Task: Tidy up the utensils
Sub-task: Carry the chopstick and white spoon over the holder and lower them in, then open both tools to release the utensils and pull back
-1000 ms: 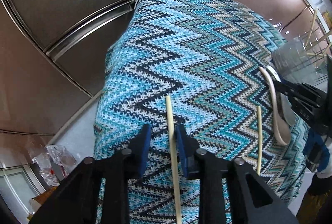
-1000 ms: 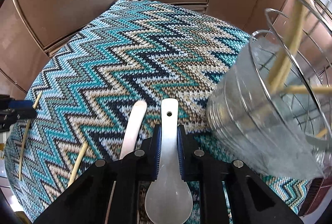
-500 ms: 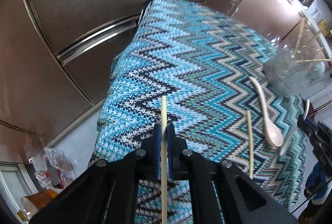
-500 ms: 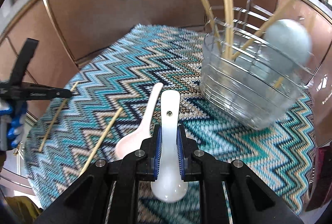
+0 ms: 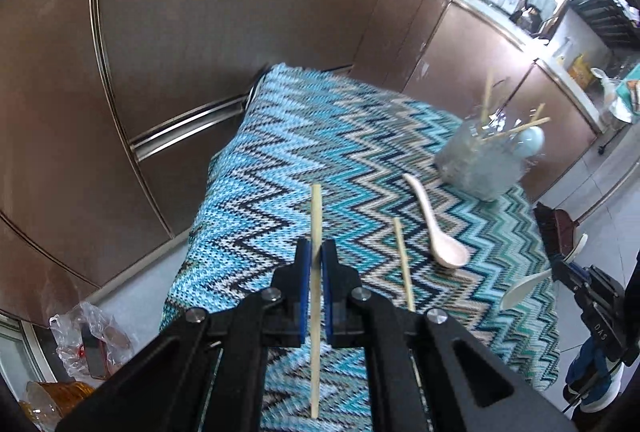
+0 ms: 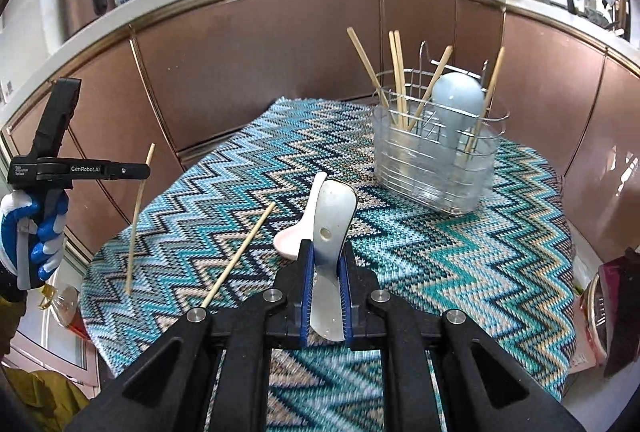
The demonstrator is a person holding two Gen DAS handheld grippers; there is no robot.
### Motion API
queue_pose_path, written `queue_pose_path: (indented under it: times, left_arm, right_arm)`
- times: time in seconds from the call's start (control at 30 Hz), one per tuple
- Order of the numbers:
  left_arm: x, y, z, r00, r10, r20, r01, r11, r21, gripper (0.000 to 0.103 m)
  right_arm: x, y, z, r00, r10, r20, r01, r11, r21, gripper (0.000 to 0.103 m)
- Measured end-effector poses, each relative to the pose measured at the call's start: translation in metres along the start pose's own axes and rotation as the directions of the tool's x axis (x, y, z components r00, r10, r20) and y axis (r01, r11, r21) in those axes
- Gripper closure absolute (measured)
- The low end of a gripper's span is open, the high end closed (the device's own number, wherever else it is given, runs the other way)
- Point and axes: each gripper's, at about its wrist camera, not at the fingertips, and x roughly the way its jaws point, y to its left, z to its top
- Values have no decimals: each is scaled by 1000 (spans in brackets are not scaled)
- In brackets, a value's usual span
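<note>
1. Right gripper (image 6: 325,264) is clamped on a white ceramic spoon (image 6: 332,228), raised over the zigzag cloth (image 6: 460,264).
2. Left gripper (image 5: 316,264) pinches a pale chopstick (image 5: 315,272), clear of the cloth.
3. Beyond, a loose chopstick (image 6: 240,252) and a pink spoon (image 6: 296,232) lie flat.
4. Farthest back, the wire caddy (image 6: 432,168) holds upright chopsticks and a blue spoon (image 6: 456,100).

pale chopstick (image 5: 403,264) and pink spoon (image 5: 434,224) lie side by side near the wire caddy (image 6: 434,156).
</note>
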Motion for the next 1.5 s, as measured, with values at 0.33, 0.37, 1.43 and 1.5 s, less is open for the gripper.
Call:
queue_pose_path:
  times: [0.33,0.37,1.43,1.5]
  left_arm:
    - [-55,-65,26,984,-115,136,106,992,74,98]
    - [-59,-76,35,979,-134,153,122,989,86,98]
    - [81,-243,180,911,-189,366,106,966,235,98]
    - [84,-239,175,913,-192,359,115,968,225,96]
  right_arm:
    - [-58,-3,20,991,-33,128,32,999,10,92]
    - [-64,-6,26,989,-41,144,39,999,13,92]
    - [32,-121,129,954,-189,233,171,981,94,91]
    - [32,-124,123,955,-182,235,157,980,118,90]
